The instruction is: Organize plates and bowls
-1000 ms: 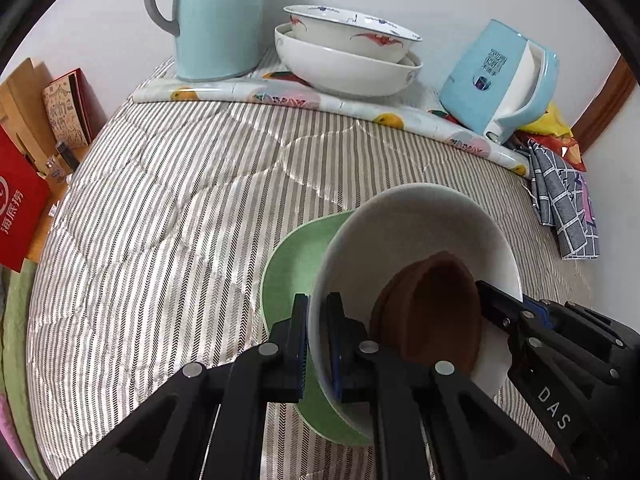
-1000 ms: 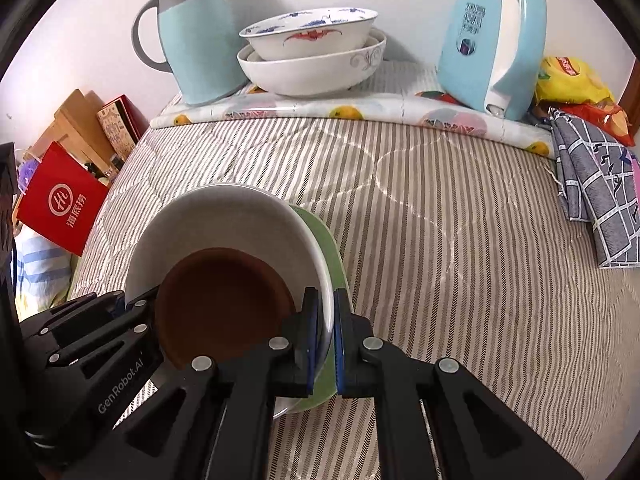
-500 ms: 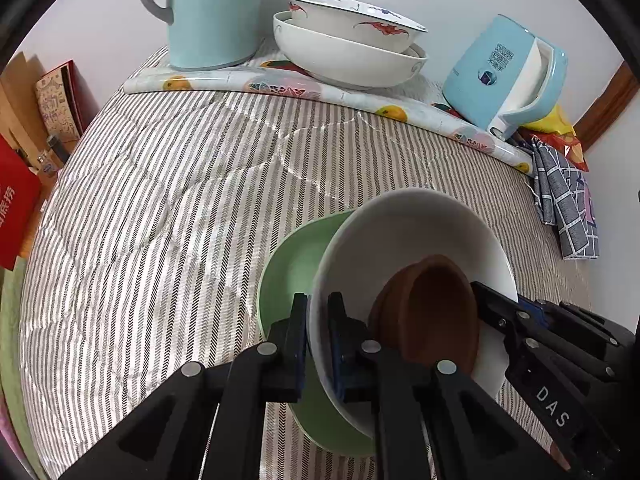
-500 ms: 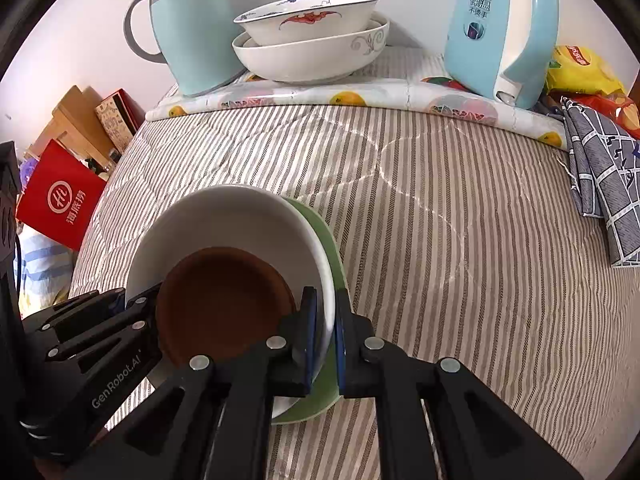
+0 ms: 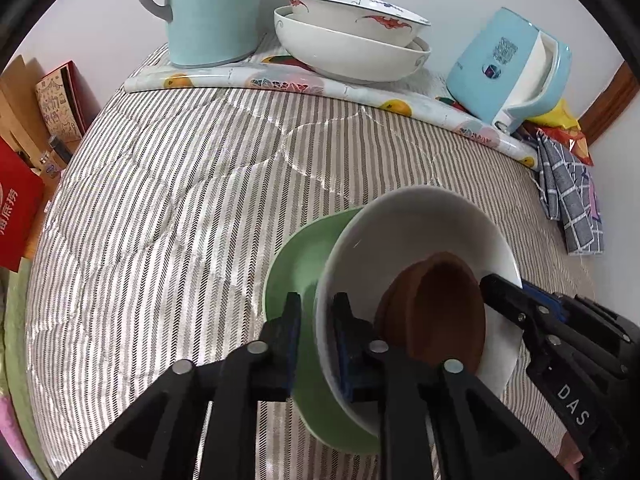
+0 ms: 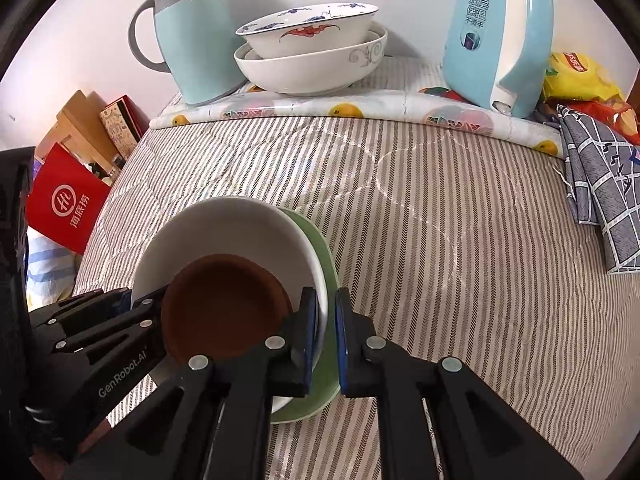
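Since the earlier frame the left gripper (image 5: pixel 318 312) has been opening its jaws, which now straddle the rim loosely, while the nested stack stays at lower centre on the striped quilt (image 5: pixel 180 200). The right gripper (image 6: pixel 325 304) looks narrowly pinched on the opposite rim (contact hard to confirm). The green plate (image 5: pixel 300 264), white bowl (image 5: pixel 420 232) and small brown bowl (image 5: pixel 436 304) are probably glazed ceramic: stiff, heavyish, slick and chippable, so take the stack at opposite rims and keep it level.

Both tongs point steeply down, facing each other: left tongs (image 5: pixel 316 336) just easing apart, right tongs (image 6: pixel 327 332) barely parted.
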### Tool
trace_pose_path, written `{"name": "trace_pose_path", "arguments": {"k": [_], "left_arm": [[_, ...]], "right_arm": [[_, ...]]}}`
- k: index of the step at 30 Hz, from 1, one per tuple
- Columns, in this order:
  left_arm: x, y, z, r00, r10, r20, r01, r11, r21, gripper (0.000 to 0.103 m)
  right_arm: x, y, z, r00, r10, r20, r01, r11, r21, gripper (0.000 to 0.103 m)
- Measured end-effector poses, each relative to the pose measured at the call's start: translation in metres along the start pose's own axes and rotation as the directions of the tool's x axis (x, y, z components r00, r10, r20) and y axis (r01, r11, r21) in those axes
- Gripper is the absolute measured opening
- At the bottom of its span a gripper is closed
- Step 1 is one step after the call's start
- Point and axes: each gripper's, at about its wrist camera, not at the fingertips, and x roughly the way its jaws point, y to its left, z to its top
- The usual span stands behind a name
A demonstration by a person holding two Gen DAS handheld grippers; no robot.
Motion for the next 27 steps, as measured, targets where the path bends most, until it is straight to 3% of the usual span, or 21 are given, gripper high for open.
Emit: {"name": "trace_pose_path", "arguments": {"k": [4, 8, 12, 17, 21, 27], "left_arm": [[-0.003, 0.000, -0.001, 1.000, 0.003, -0.008, -0.003, 1.000, 0.004, 0.022], [-0.010, 0.000, -0.003, 1.000, -0.007, -0.004, 0.007, 1.000, 0.005, 0.028], [-0.018, 0.000, -0.006, 1.000, -0.008, 0.002, 0.008, 1.000, 0.006, 0.028], [-0.035, 0.000, -0.013, 0.999, -0.004, 0.039, 0.004, 1.000, -0.002, 0.045], [-0.050, -0.003, -0.018, 0.998, 0.008, 0.069, -0.009, 1.000, 0.005, 0.050], [-0.080, -0.020, -0.029, 0.991, 0.002, 0.131, -0.006, 1.000, 0.030, 0.061]], "right_arm": [[-0.003, 0.000, -0.001, 1.000, 0.001, 0.003, -0.001, 1.000, 0.001, 0.011], [-0.007, -0.002, -0.003, 1.000, 0.008, 0.008, -0.008, 1.000, 0.005, 0.023], [-0.013, -0.002, -0.007, 1.000, 0.006, 0.015, -0.006, 1.000, -0.009, 0.025], [-0.024, -0.002, -0.016, 1.000, 0.002, 0.027, -0.001, 1.000, -0.024, 0.038], [-0.042, -0.004, -0.025, 0.998, -0.013, 0.062, 0.015, 0.999, -0.035, 0.042], [-0.082, -0.007, -0.042, 0.988, -0.044, 0.148, 0.051, 0.998, -0.044, 0.054]]}}
